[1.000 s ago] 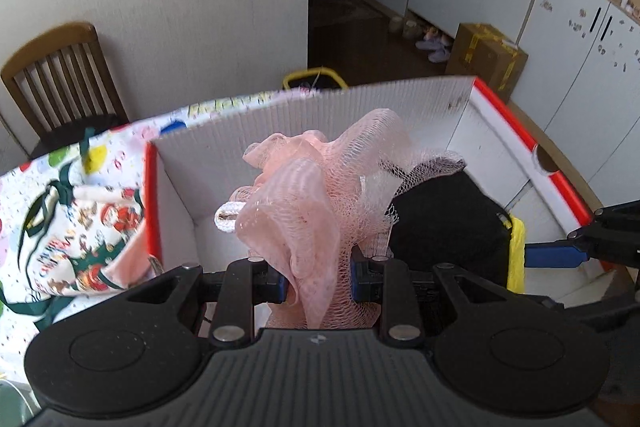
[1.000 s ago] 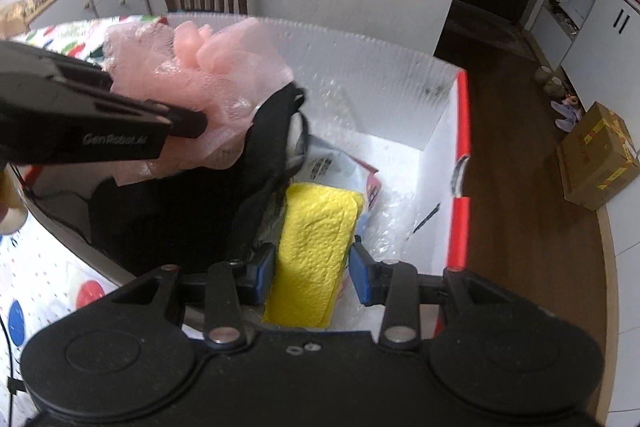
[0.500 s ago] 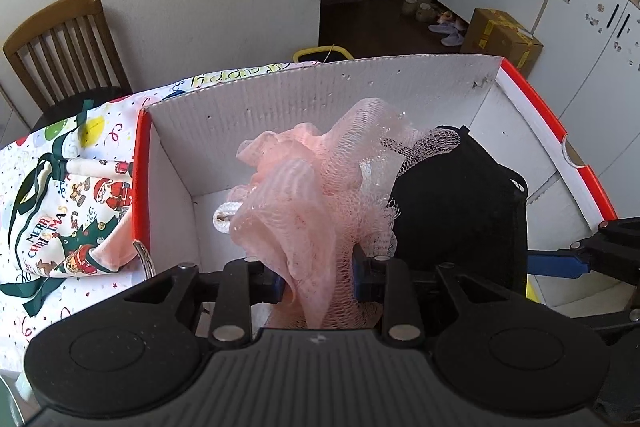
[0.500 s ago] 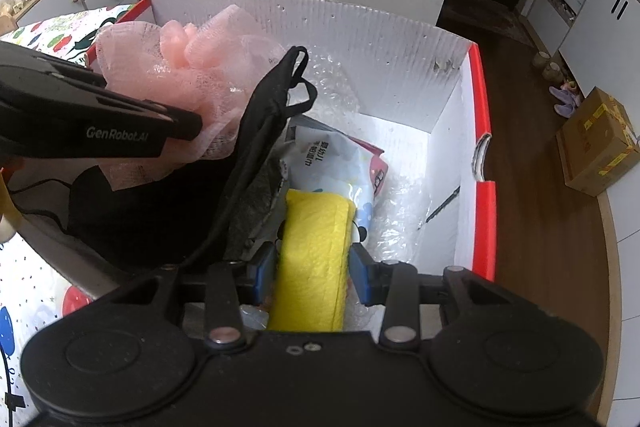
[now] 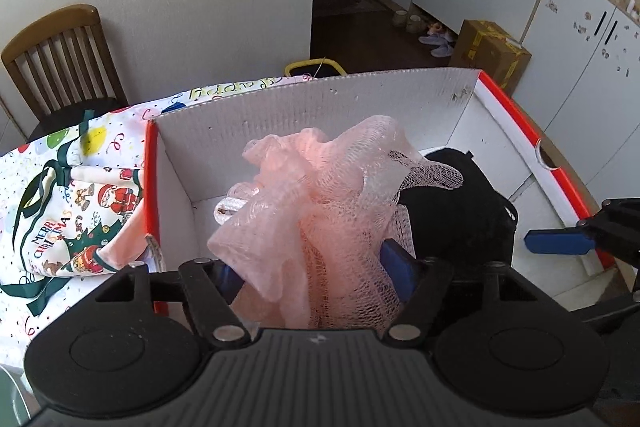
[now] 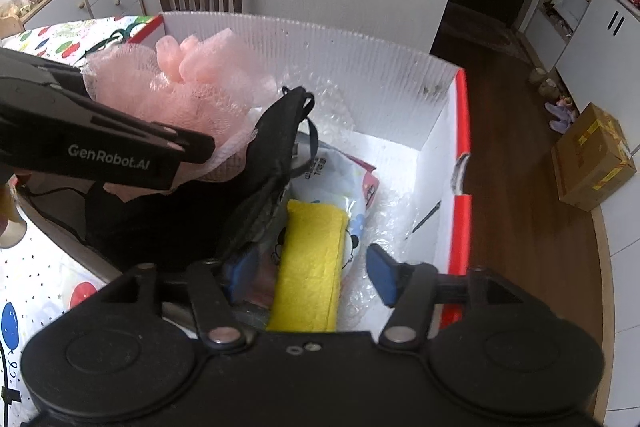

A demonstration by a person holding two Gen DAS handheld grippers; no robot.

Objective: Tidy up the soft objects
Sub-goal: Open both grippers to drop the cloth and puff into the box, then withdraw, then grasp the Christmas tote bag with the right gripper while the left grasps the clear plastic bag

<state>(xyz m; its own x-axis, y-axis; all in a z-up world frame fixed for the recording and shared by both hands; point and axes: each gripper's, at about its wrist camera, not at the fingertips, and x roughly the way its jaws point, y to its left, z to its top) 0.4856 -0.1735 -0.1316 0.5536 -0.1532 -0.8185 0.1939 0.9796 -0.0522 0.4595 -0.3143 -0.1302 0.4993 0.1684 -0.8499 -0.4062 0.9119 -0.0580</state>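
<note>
While your left gripper (image 5: 316,273) hangs over the white box (image 5: 320,99), its jaws have just been opening and stand wide, the pink mesh sponge (image 5: 320,195) loose between them, inside the box. Your right gripper (image 6: 310,273) has likewise just been opening; the yellow cloth (image 6: 312,267) lies free between its pads, beside the black bag (image 6: 276,147). Outside the box, the Christmas pouch (image 5: 76,211) looks still unpacked.

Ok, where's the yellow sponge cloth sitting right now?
In the right wrist view the yellow sponge cloth lies inside the white box, low in the middle, between the right tool's open jaws, with the black bag to its left.
</note>
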